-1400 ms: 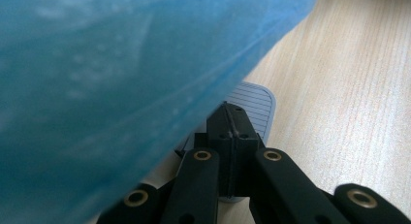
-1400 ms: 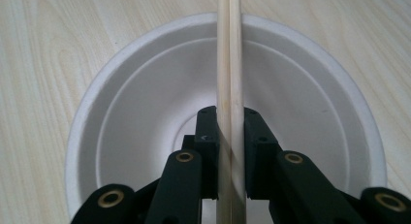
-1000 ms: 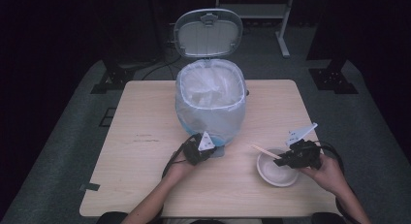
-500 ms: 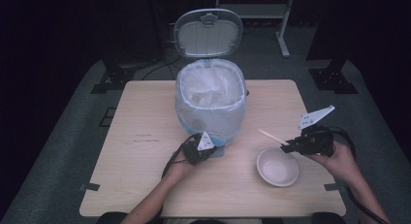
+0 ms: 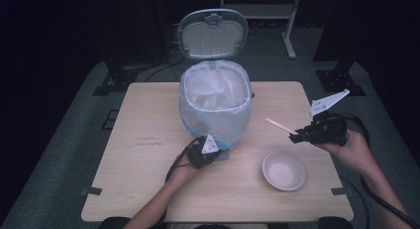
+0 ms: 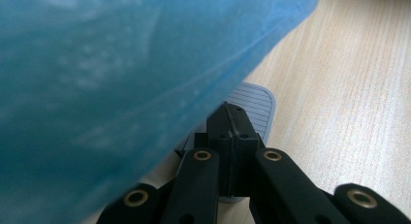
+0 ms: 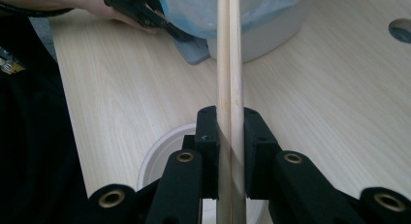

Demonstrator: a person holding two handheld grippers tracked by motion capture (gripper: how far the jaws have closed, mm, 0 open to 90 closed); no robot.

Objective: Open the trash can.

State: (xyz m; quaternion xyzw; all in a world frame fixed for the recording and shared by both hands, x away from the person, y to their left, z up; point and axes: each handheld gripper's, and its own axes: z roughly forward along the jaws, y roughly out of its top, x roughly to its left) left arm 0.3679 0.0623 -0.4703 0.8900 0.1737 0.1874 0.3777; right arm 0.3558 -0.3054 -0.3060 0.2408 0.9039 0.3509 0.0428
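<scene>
A pedal bin point(image 5: 215, 102) lined with a pale bag stands mid-table, its lid point(image 5: 213, 33) raised. My left gripper point(image 5: 216, 152) is shut, its tips resting on the bin's grey pedal point(image 6: 254, 105) under the blue-tinted bag point(image 6: 97, 64). My right gripper point(image 5: 297, 136) is shut on a pair of wooden chopsticks point(image 5: 280, 126) and hangs above and right of a white bowl point(image 5: 284, 170). In the right gripper view the chopsticks point(image 7: 229, 49) run straight up between the jaws, with the bowl point(image 7: 160, 156) below them.
The light wooden table point(image 5: 148, 140) has free room left of the bin. A hole point(image 7: 401, 30) marks the tabletop at the far right of the right gripper view. Dark floor, stand legs and cables surround the table.
My right gripper has lifted the chopsticks up out of the bowl and away to the right. The left gripper has stayed on the pedal and the lid remains raised.
</scene>
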